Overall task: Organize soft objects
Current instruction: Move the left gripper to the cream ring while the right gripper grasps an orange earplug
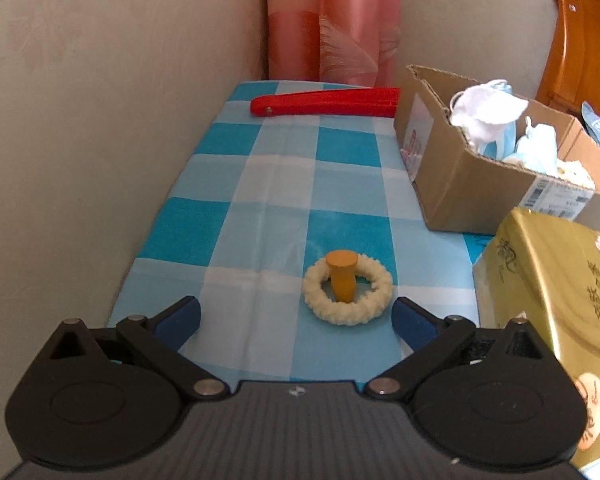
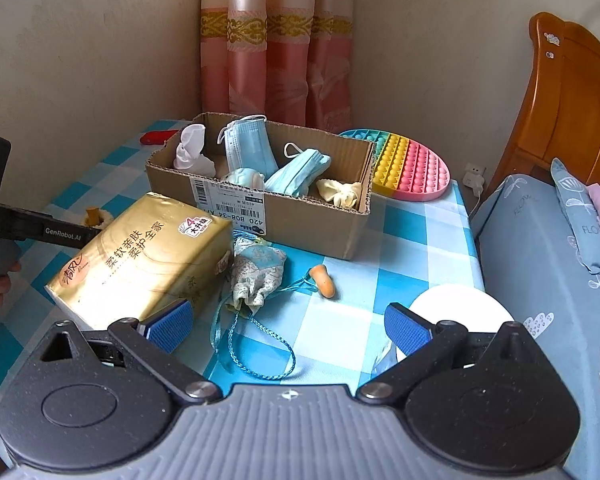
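Left gripper (image 1: pixel 296 318): jaws spread wide, nothing held, hovering near a cream ring (image 1: pixel 347 294) that lies flat on the checked cloth (image 1: pixel 228 216) with an orange earplug (image 1: pixel 341 276) standing inside it. Right gripper (image 2: pixel 288 326): jaws released, empty, above a drawstring pouch (image 2: pixel 256 272). A second earplug (image 2: pixel 324 279) lies just right of the pouch. The box (image 2: pixel 320 220) beyond holds masks (image 2: pixel 248 148).

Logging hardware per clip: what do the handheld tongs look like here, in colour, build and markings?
Both tongs match: the left tongs and right tongs have blue textured pads on black linkage arms with silver pivot pins, round black housings and a ribbed grey body. The right wrist view shows the left unit's black side lettered "GenRobot.AI" in white. No cables or sleeves show.
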### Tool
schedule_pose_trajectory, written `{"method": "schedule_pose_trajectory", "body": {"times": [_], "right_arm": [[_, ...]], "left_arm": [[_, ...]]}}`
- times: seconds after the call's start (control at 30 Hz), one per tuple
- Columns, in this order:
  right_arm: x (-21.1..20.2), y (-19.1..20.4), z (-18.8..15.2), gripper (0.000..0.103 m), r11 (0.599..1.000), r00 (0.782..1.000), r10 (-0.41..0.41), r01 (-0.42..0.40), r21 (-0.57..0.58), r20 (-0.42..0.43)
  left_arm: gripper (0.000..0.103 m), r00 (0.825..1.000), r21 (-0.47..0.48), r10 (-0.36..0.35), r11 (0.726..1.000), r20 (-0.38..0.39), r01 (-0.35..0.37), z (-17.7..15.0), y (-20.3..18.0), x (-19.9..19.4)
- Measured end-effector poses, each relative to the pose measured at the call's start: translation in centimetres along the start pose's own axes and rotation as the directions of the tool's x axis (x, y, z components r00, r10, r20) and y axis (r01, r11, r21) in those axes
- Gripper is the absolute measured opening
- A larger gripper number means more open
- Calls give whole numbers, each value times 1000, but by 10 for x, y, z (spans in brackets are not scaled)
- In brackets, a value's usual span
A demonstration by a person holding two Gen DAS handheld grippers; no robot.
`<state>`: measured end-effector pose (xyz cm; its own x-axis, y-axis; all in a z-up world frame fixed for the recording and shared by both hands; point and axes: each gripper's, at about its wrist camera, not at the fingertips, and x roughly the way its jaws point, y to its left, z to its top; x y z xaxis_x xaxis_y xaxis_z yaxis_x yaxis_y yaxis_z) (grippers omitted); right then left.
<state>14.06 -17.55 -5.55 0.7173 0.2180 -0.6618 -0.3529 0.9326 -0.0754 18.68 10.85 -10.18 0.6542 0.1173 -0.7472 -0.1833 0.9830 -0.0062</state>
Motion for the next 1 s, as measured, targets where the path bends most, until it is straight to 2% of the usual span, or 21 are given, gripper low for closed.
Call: {"method": "schedule_pose_trajectory", "body": {"times": [0.4,0.6,0.67,0.87,0.93,1.0], "right_arm": [[11,-3,7,103,998,1000,9,-8,-68,6],[23,2,8,101,989,1000,14,-16,-150,-16],[27,3,9,100,984,1000,19,-23,-177,-23],[43,-5,23,81,978,998,19,-30,-208,-54],[50,-10,29,72,977,998,11,-24,-212,-63],[58,-14,34,58,977,997,3,-20,-213,-80]], "left_arm": [[103,1000,-34,24,999,16,-24,3,-2,3],[102,1000,-36,25,999,18,-24,3,-2,3],[99,1000,-38,20,999,18,-19,3,-1,2],[94,1000,-40,12,999,25,-11,2,1,0],[94,1000,-39,7,999,24,-6,2,0,0],[93,1000,-37,0,999,26,1,2,-1,-1]]}}
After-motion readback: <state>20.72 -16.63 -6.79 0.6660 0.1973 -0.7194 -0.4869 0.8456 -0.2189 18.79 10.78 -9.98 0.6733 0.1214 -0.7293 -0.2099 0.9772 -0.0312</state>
